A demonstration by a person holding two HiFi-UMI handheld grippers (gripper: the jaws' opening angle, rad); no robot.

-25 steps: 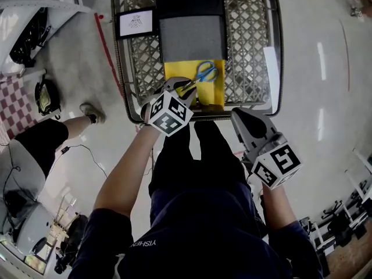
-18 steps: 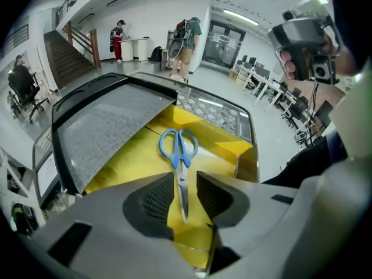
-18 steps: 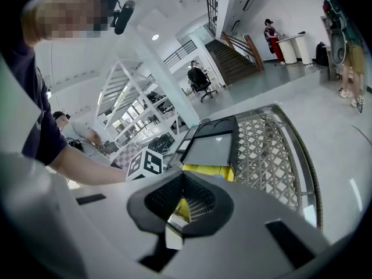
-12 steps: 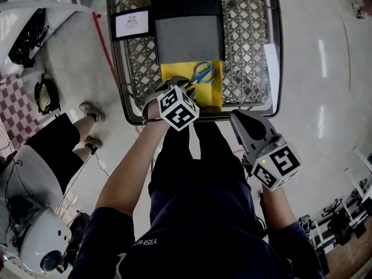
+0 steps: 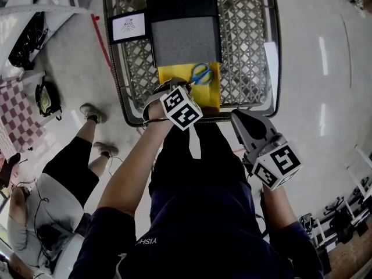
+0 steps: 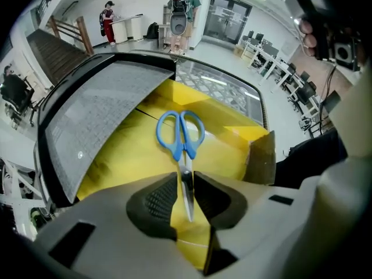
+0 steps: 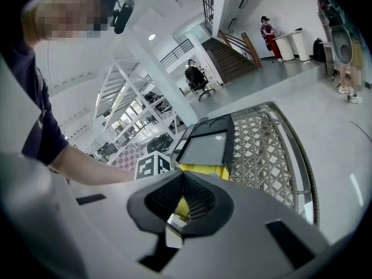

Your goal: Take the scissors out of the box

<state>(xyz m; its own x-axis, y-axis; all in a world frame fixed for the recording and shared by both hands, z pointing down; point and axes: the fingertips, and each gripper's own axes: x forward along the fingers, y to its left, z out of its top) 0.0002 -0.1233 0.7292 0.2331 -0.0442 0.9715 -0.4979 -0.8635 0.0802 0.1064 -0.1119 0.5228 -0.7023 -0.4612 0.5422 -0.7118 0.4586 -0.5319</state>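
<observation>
The right gripper [image 7: 183,176] hangs nearest, just outside the near rim of the basket [image 5: 250,45]. Its jaws meet at the tips and hold nothing. Ahead of it, the left gripper [image 6: 186,182] points steeply down into the yellow box [image 6: 116,161]. Its jaws are closing with the blades of the scissors [image 6: 181,138] between them, and a sliver of gap shows beside the blades. The scissors lie flat on the floor of the box, blue handles away from the gripper. Past them a grey panel [image 5: 186,39] in a black frame lies in the basket, overlapping the far end of the box. A white card [image 5: 129,25] sits at the panel's left.
</observation>
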